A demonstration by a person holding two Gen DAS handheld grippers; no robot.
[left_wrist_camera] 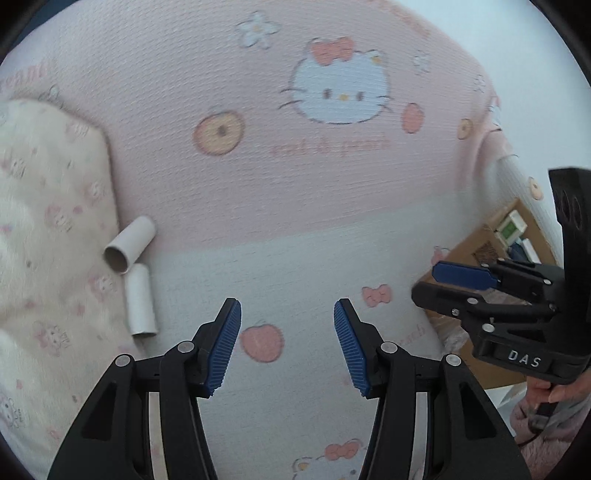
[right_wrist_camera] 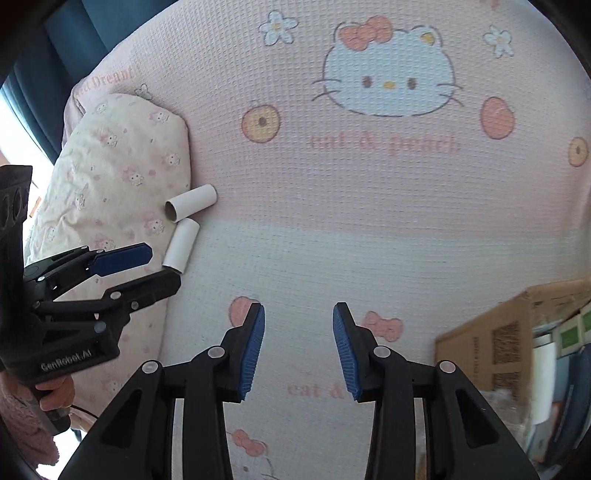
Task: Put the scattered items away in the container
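Two white cardboard tubes lie on the pink cartoon-cat bedspread against a pillow: one (left_wrist_camera: 129, 245) (right_wrist_camera: 191, 202) with its open end toward me, the other (left_wrist_camera: 140, 301) (right_wrist_camera: 181, 245) just below it. My left gripper (left_wrist_camera: 287, 347) (right_wrist_camera: 159, 271) is open and empty, hovering to the right of the tubes. My right gripper (right_wrist_camera: 298, 349) (left_wrist_camera: 434, 282) is open and empty, over the bed beside a cardboard box (left_wrist_camera: 484, 240) (right_wrist_camera: 491, 332) that holds several items.
A cream patterned pillow (left_wrist_camera: 48, 221) (right_wrist_camera: 118, 166) lies at the left, touching the tubes. The bedspread (left_wrist_camera: 295, 206) (right_wrist_camera: 369, 221) fills the middle. Blue curtain (right_wrist_camera: 74, 33) is at the far left. The box stands at the bed's right edge.
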